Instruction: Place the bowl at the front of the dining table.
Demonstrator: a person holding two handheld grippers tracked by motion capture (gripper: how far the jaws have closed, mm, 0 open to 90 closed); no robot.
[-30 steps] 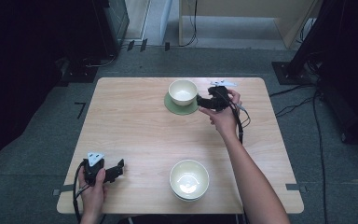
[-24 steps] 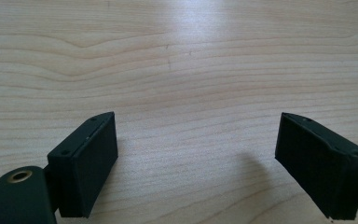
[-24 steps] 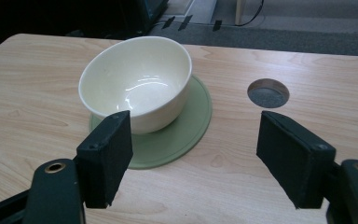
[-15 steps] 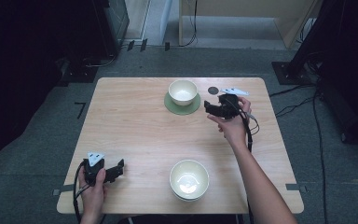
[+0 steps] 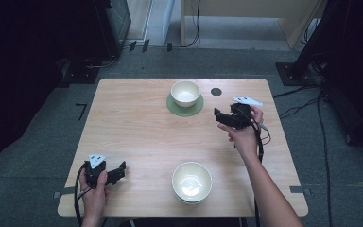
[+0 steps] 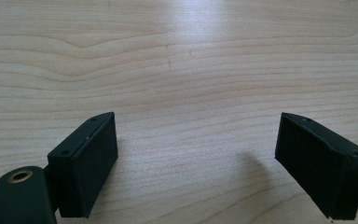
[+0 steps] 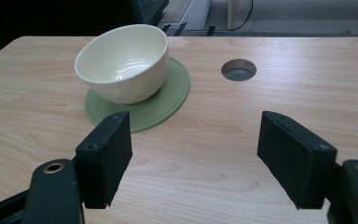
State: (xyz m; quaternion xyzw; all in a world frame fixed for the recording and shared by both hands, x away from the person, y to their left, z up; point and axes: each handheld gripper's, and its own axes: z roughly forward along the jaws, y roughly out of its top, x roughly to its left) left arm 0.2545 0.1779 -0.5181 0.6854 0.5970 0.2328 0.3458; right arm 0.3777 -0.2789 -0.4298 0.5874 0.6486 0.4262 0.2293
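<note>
cream bowl point(image 5: 185, 92) sits upright on green round mat point(image 5: 185, 105) at far-centre of wood table point(image 5: 137, 123), small round hole point(image 5: 216, 91) in tabletop just to its right. right gripper point(image 5: 220, 117) is held above table near the mat, apart from it, jaws spread wide w/ nothing between; its own view has bowl point(image 7: 122, 63) & mat point(image 7: 163, 102) ahead-left. 2nd cream bowl point(image 5: 192, 181) near front edge, no mat. left gripper point(image 5: 118, 172) low at front-left corner, jaws released wide over bare wood point(image 6: 182, 84).
</note>
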